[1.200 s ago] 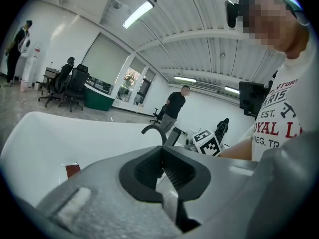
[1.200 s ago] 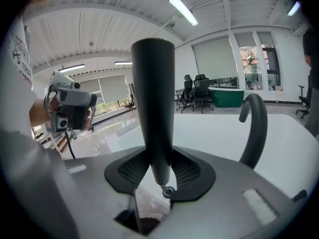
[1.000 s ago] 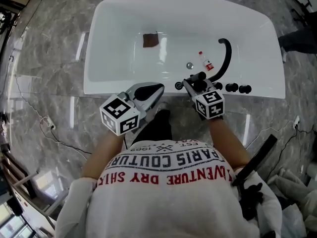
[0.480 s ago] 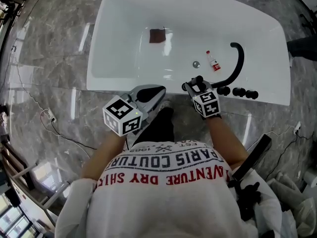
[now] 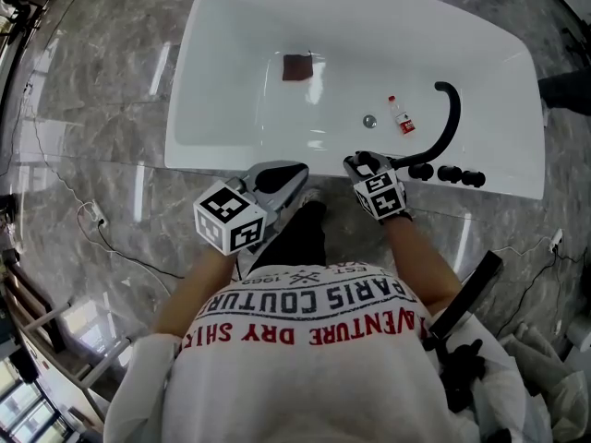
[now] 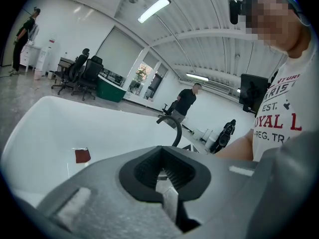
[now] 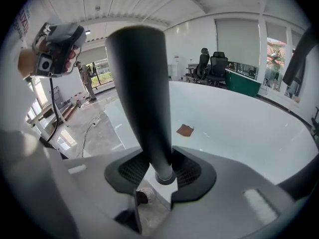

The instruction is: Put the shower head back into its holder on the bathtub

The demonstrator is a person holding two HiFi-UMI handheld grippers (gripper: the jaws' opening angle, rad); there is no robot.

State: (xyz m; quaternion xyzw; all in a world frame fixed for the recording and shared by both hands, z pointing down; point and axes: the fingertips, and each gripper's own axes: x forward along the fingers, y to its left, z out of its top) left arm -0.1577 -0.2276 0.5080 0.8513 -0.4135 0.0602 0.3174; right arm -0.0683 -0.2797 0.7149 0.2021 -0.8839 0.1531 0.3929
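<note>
Shower head (image 7: 142,93) is not yet back in its holder as far as the pictures show: its dark, tapering handle stands clamped between the jaws of the right gripper (image 7: 160,171), which are partly open and press on it from both sides near its narrow end. In the head view that gripper sits right over the near rim of the bathtub (image 5: 231,26), just beside the row of 3 black knobs (image 5: 451,173) and the curved black spout (image 5: 450,118). The pick-up looks done and the carry close to its end. What seems left is to line the handle up with the holder, seat it and let go. The holder itself I cannot make out, since the gripper covers that stretch of rim. The right forearm reaches forward from the body with the gripper tipped steeply down toward the rim. The left gripper (image 6: 164,176) is closed tight on nothing and takes no part. It is held near the rim to the left, pointing only slightly downward across the tub, well apart from the shower head.
</note>
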